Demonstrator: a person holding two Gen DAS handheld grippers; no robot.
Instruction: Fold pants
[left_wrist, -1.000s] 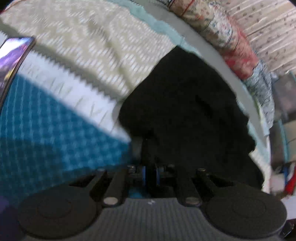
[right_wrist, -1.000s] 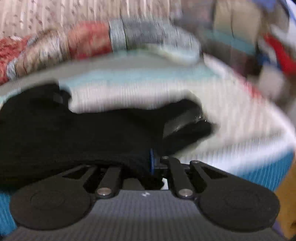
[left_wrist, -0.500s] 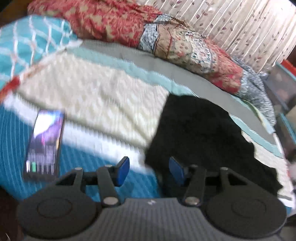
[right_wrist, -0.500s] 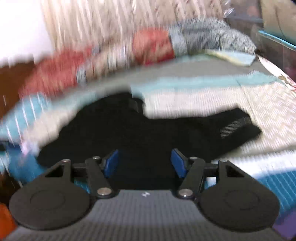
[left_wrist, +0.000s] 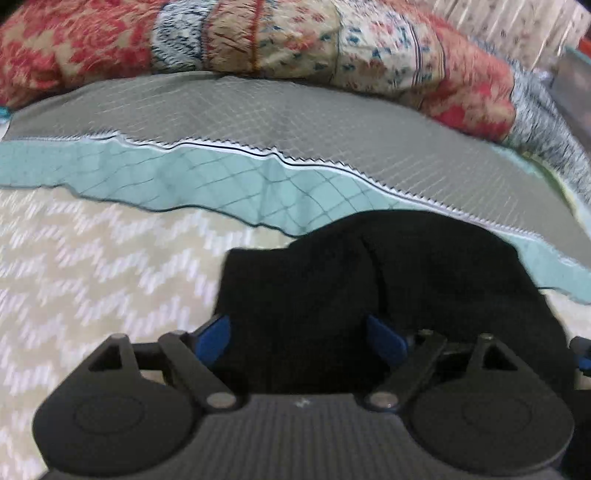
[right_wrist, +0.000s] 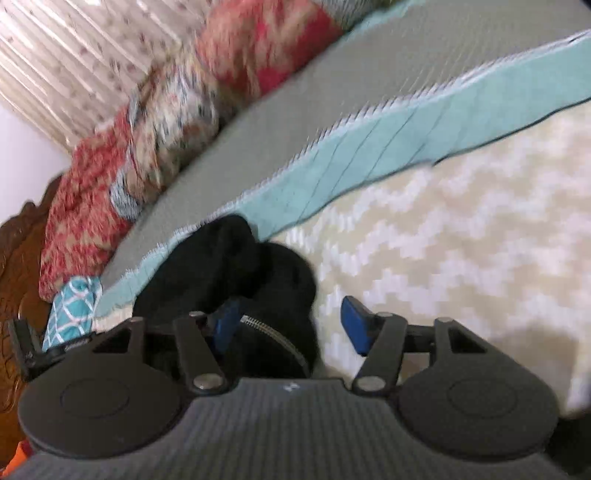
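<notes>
The black pants lie bunched on the bed, straight ahead in the left wrist view. My left gripper is open, its blue pads wide apart just over the near edge of the pants. In the right wrist view the pants sit at the lower left, with a zipper showing near the gripper. My right gripper is open, its left pad over the pants and its right pad over the cream quilt.
The bed has a cream zigzag quilt, a teal band and a grey sheet. A patchwork red and floral blanket lies rolled along the far side. A wooden headboard stands at the left of the right wrist view.
Both grippers let go of the pants and opened. Both have since moved in close and low over the pants; the phone has left the left wrist view.
</notes>
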